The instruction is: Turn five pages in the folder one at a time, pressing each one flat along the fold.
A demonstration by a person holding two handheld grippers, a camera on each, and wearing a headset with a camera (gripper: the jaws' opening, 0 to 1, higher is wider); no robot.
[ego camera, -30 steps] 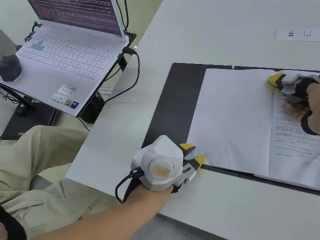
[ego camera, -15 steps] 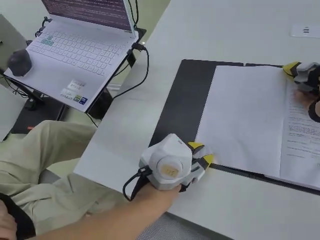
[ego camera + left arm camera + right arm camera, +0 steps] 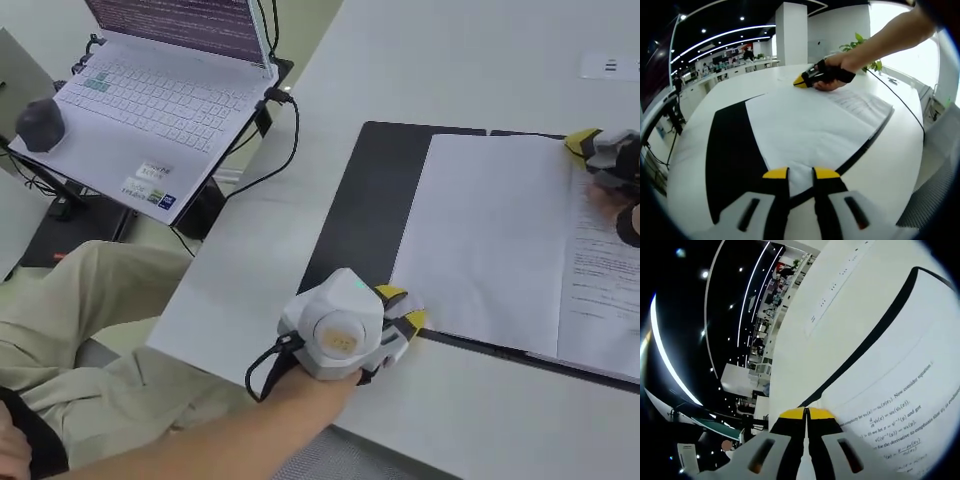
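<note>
Page-turning at white table (image 3: 480, 60): rested left gripper (image 3: 403, 307), jaws slightly parted and empty, at 8 o'clock corner of blank page (image 3: 490, 240) in open folder (image 3: 370, 200); pressed right gripper (image 3: 578, 142), jaws clenched together, onto printed page (image 3: 600, 290) at 1 o'clock.

An open white laptop (image 3: 150, 110), its screen full of text, sits on a black stand (image 3: 200, 205). A black cable (image 3: 285, 140) hangs off the laptop's right side. A dark rounded object (image 3: 40, 122) lies just left of the laptop. The white surface (image 3: 450, 70) stretches to the laptop's right, with a socket plate (image 3: 610, 66) well apart from the laptop.
</note>
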